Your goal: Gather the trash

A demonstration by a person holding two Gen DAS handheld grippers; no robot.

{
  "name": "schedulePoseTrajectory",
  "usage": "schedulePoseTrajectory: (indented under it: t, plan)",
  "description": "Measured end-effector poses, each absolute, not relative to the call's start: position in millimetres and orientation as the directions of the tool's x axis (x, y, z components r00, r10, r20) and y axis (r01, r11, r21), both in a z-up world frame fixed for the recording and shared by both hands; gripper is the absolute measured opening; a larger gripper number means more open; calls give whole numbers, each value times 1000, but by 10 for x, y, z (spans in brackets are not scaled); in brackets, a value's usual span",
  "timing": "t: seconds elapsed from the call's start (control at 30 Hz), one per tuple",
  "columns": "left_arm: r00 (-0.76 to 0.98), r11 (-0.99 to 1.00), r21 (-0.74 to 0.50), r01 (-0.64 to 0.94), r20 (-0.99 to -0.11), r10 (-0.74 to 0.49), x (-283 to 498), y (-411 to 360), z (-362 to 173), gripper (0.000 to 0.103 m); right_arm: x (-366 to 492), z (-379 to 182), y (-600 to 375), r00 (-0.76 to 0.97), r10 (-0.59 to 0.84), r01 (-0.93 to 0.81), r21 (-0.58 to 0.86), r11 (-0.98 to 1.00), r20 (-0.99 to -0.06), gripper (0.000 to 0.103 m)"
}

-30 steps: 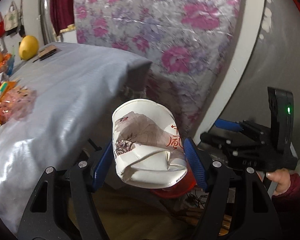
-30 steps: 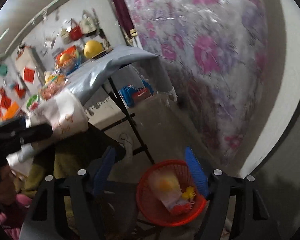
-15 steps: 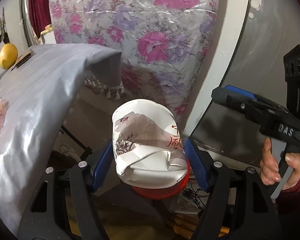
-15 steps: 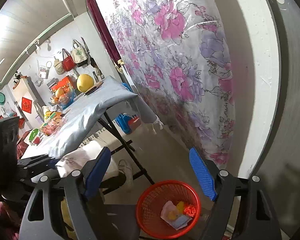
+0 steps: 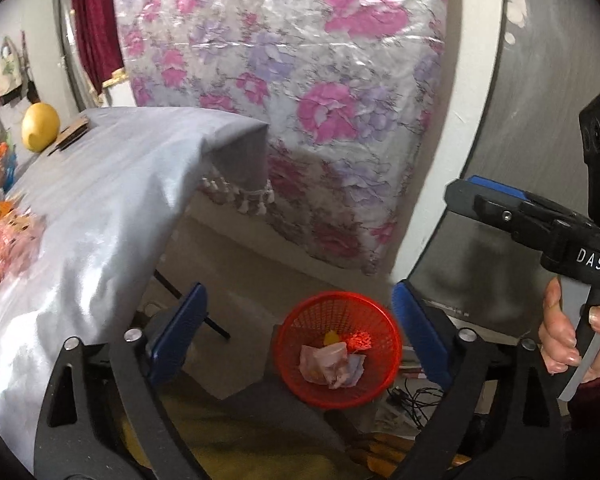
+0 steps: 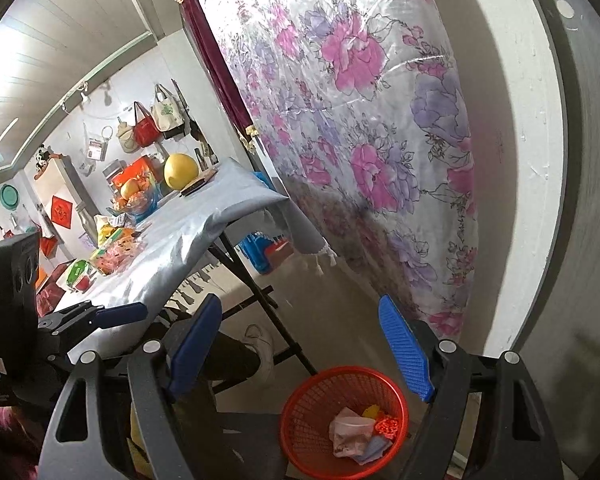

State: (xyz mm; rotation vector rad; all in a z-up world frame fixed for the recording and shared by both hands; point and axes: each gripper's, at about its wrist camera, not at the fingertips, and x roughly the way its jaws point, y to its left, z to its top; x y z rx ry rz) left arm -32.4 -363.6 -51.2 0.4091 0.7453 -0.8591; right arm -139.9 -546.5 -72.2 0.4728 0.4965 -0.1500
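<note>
Below my left gripper point(image 5: 296, 320), on the floor, stands the round red plastic mesh basket point(image 5: 296, 328). That gripper's blue-padded jaws are spread wide and hold nothing; the basket shows in the gap between them. My right gripper point(image 6: 300, 344) is likewise released, jaws apart and empty, with the same basket point(image 6: 300, 408) low in its view, under its right-hand finger.

Basket contents, as far as I can tell: a crumpled pinkish-white paper cup or wrapper point(image 5: 332, 364), a small yellow piece point(image 5: 332, 337) and a red-orange netted lump point(image 5: 358, 340). All lie on the basket bottom, touching one another. A bluish scrap beneath them is too blurred to identify.

From the left wrist camera, my right gripper point(image 5: 500, 204) appears at the right edge, seen side-on, with my right hand point(image 5: 560, 336) on its trigger.

Surroundings: a folding table draped in a shiny grey cloth point(image 5: 100, 208) stands to the left of the basket, well apart from it; its black crossed legs point(image 6: 260, 280) are on the floor between. On the cloth, at the far end, rests a large yellow round fruit point(image 5: 40, 126) beside a brown flat piece point(image 5: 70, 138), with orange snack packets point(image 5: 8, 236) nearer. A pink-and-purple floral sheet wrapped in clear plastic point(image 5: 300, 80) leans against the white wall behind the basket. Tote bags point(image 6: 156, 120) hang on the far wall.
</note>
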Motion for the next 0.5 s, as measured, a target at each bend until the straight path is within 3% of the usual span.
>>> schedulePoseTrajectory:
  t: [0.5]
  plan:
    - [527,729,15,685,-702,-480,-98,-3123,-403,94,-1289,-621,-5182,868,-17,207,330,921,-497,87]
